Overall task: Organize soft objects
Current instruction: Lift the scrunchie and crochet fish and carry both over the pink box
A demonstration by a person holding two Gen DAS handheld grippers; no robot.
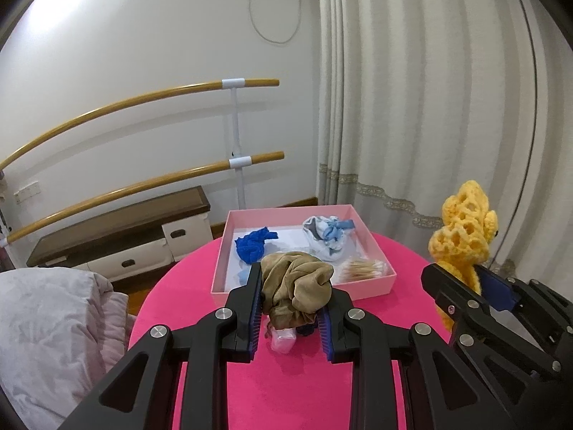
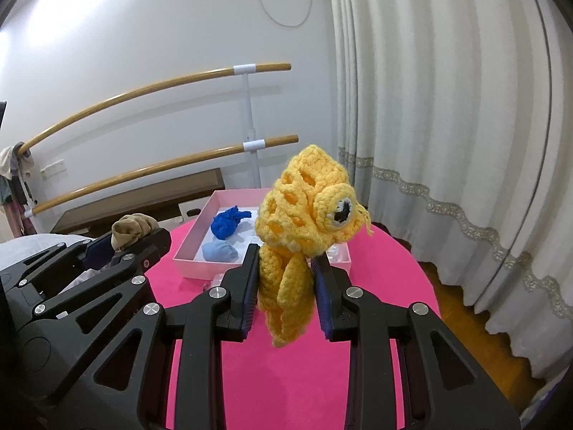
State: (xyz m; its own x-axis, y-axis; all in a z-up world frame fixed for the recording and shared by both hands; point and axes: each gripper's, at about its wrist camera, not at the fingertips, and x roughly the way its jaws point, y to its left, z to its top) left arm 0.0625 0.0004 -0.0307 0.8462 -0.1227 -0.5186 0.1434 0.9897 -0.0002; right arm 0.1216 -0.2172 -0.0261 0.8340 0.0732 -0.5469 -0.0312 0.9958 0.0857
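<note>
My left gripper [image 1: 292, 286] is shut on a crumpled tan-brown cloth [image 1: 297, 283], lifted above the pink round table [image 1: 286, 387]. The right gripper [image 2: 286, 268] is shut on a yellow crocheted fish toy [image 2: 308, 211], which shows at the right in the left wrist view as the yellow toy [image 1: 463, 233]. Behind both stands a shallow pink box [image 1: 376, 279] holding a dark blue cloth [image 1: 254, 245], a white and light blue cloth [image 1: 327, 238], a pale blue bundle [image 2: 220, 251] and a clear packet of cotton swabs [image 1: 363, 268].
Under the tan cloth, a small clear pinkish packet [image 1: 283, 340] and a dark item lie on the table. A grey quilt [image 1: 53, 329] sits at the left. Two wooden rails [image 1: 143, 182], a low cabinet [image 1: 118, 236] and a curtain [image 1: 429, 107] stand behind.
</note>
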